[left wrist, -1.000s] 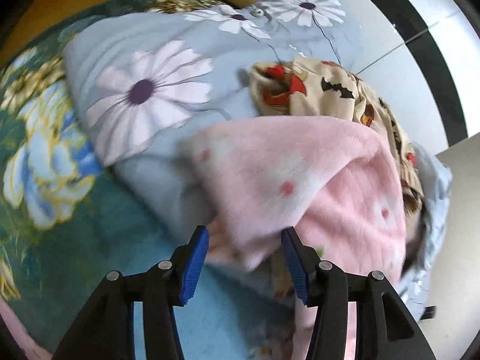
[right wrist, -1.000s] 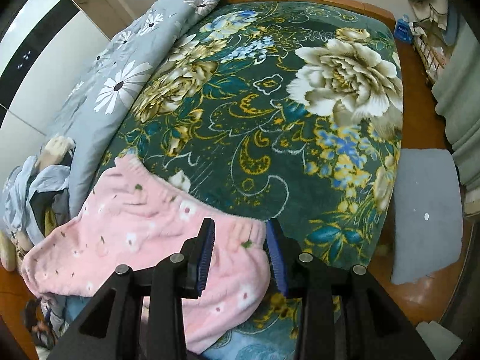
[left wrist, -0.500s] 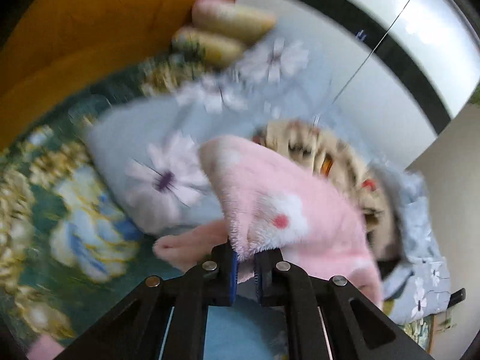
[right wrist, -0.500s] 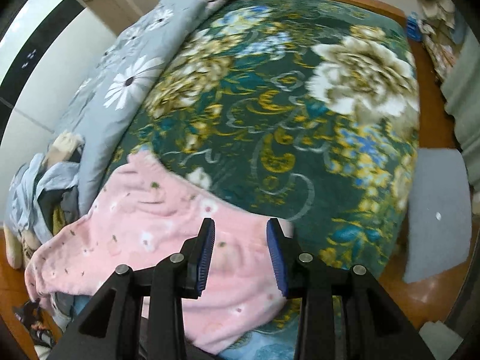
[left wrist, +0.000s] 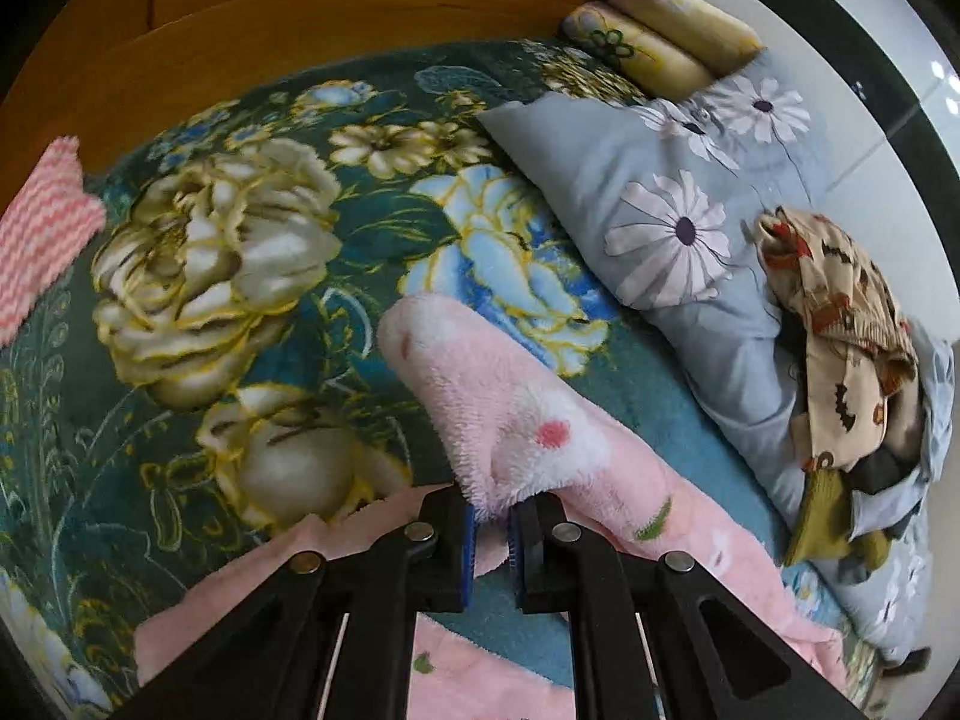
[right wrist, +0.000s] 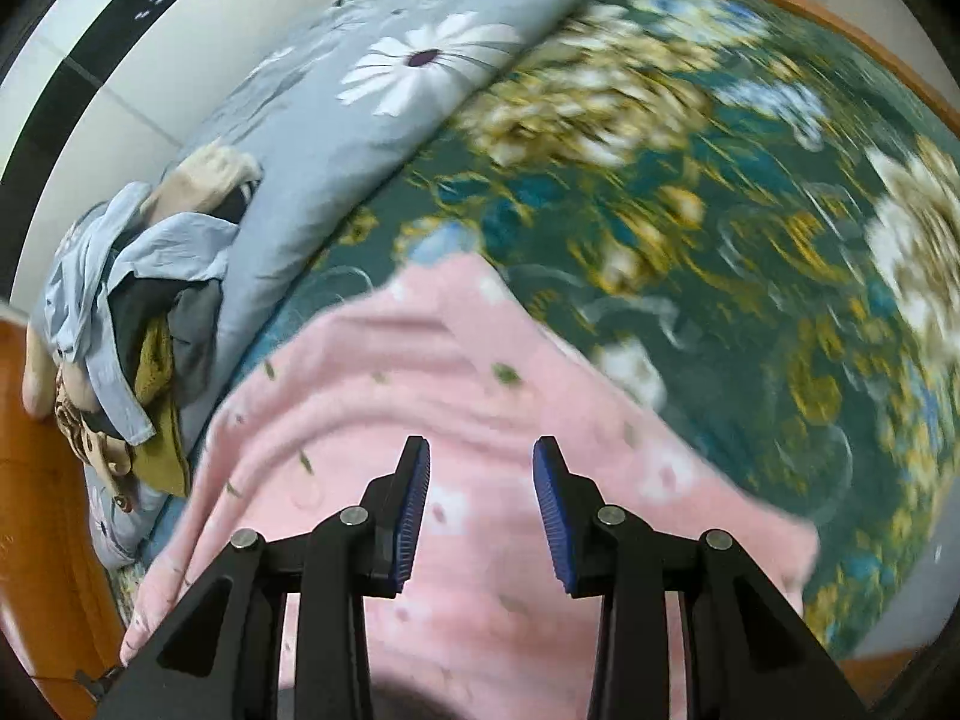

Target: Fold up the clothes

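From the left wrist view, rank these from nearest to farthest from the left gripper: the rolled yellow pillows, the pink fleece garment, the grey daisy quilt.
1. Pink fleece garment: pinched in the left gripper.
2. Grey daisy quilt: ahead, to the right.
3. Rolled yellow pillows: far end, by the headboard.

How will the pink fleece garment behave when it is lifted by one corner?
Probably floppy: the pink fleece garment droops in a fold from the left gripper, which pinches its edge. Its fluffy pile likely resists slipping. It looks light, though thick, so folds may spring open.
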The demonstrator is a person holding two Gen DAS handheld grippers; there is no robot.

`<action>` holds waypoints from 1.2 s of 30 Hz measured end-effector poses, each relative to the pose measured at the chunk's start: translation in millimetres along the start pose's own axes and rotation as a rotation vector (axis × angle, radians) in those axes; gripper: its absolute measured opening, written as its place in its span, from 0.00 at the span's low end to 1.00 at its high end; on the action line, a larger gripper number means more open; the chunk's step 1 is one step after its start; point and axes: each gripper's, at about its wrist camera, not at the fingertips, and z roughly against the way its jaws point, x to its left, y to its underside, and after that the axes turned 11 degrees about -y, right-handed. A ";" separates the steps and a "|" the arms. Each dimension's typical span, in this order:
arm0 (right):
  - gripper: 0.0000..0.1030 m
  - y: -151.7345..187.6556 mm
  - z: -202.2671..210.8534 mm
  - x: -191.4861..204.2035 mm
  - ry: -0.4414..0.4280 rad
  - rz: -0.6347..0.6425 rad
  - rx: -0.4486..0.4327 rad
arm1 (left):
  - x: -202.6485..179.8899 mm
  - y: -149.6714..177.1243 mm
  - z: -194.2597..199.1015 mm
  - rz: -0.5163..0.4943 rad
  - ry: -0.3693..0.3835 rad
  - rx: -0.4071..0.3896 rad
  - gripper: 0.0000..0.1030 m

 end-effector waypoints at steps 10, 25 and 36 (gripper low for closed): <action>0.40 -60.7 -53.0 -34.5 -0.088 -0.137 0.049 | -31.4 -16.1 11.1 -0.081 -0.043 -0.021 0.09; 0.41 -89.0 -72.0 -29.4 -0.251 -0.142 0.044 | -51.7 -14.6 12.3 -0.093 -0.139 -0.022 0.09; 0.08 -124.9 -18.3 -8.8 -0.375 -0.089 -0.193 | -58.7 -33.5 37.1 -0.238 -0.175 0.007 0.09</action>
